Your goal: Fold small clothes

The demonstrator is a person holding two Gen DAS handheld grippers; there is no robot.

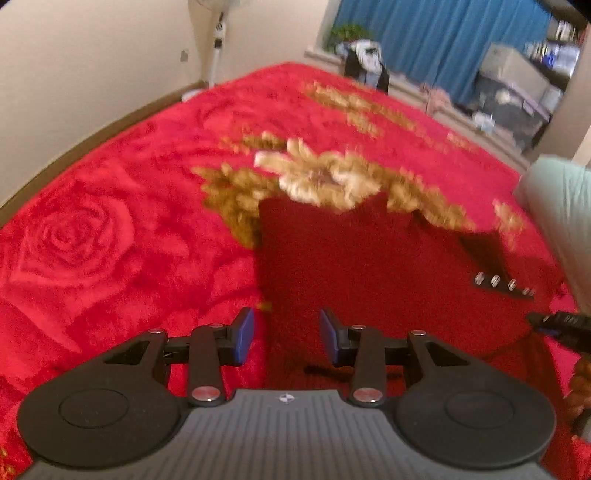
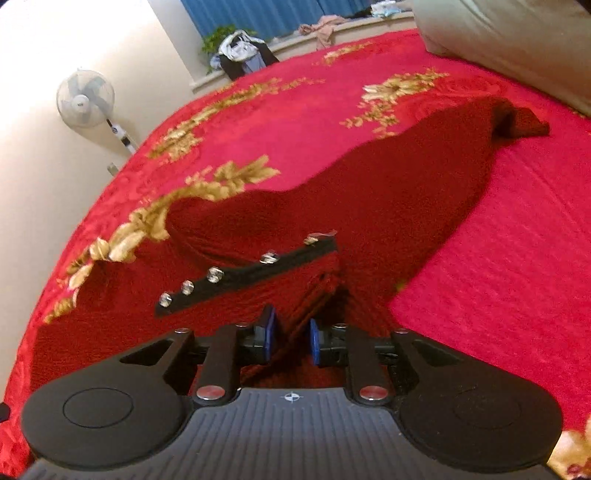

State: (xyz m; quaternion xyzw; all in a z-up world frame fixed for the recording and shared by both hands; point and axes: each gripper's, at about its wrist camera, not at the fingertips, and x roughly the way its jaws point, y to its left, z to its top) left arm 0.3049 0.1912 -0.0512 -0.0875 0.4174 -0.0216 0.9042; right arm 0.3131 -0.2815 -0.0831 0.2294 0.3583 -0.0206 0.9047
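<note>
Dark red knitted garment with a black strip of silvery studs is lying spread on the bright red plush blanket with gold flowers, filling the middle of both frames. In the right wrist view we are seeing what the other camera is missing: a sleeve running toward the upper right and ending in a bunched cuff, a pale grey-green pillow in the upper right corner, and the white head of a standing fan at the upper left. From the left wrist view we are getting only the fan's pole at the top, blue curtains in the upper right, and the garment's straight far edge below a big cream flower.

We are holding the left gripper with its blue pads wide apart, low over the garment's left edge at the bottom of the frame, gripping nothing. We are holding the right gripper narrowed, a raised fold of the knit standing between its pads; whether the pads are actually pinching it, we cannot tell.
</note>
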